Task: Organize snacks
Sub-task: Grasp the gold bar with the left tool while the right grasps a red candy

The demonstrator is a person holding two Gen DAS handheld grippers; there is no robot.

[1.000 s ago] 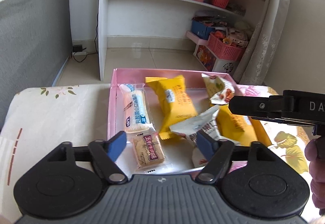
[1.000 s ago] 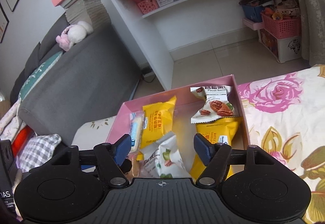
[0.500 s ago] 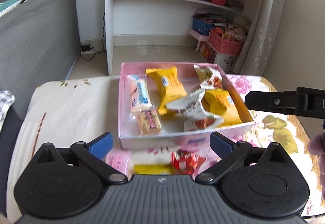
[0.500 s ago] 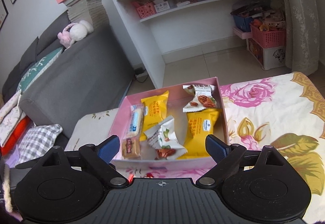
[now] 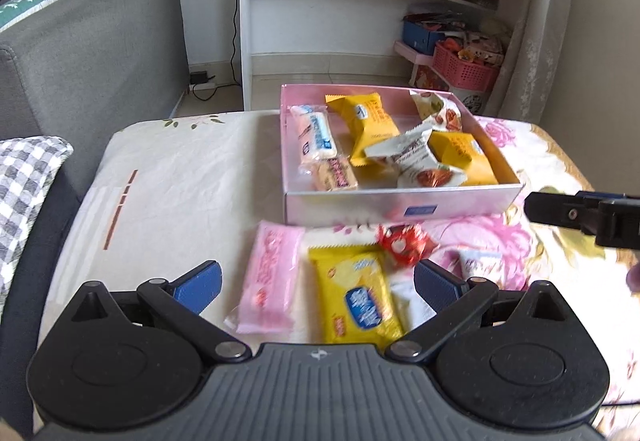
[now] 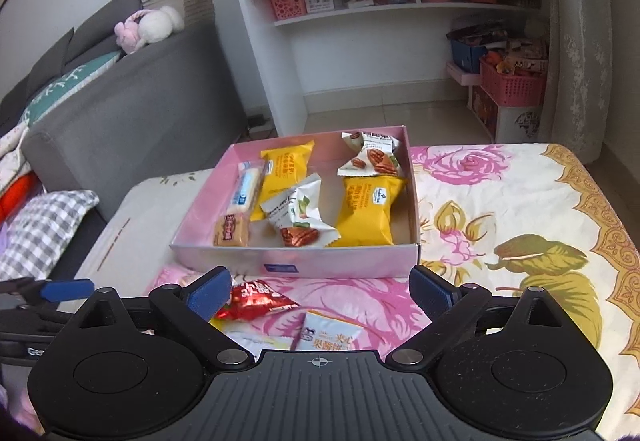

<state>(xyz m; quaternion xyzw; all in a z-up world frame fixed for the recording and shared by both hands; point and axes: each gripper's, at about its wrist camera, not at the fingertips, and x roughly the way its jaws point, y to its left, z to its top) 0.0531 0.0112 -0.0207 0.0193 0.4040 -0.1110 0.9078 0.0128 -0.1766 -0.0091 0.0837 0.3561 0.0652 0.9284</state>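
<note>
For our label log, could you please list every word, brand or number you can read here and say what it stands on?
"Ge", cut off at the picture's edge: on the left gripper, right wrist view.
Blue label on the pink box: too small.
Yellow packets in the box: too blurred.
Red packet and white packet on the cloth: Chinese print, not legible.

One pink box; seven packets inside; five outside.

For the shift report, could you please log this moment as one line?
left gripper: open, over yellow packet | right gripper: open, empty | pink box: part-filled | loose snacks remain
</note>
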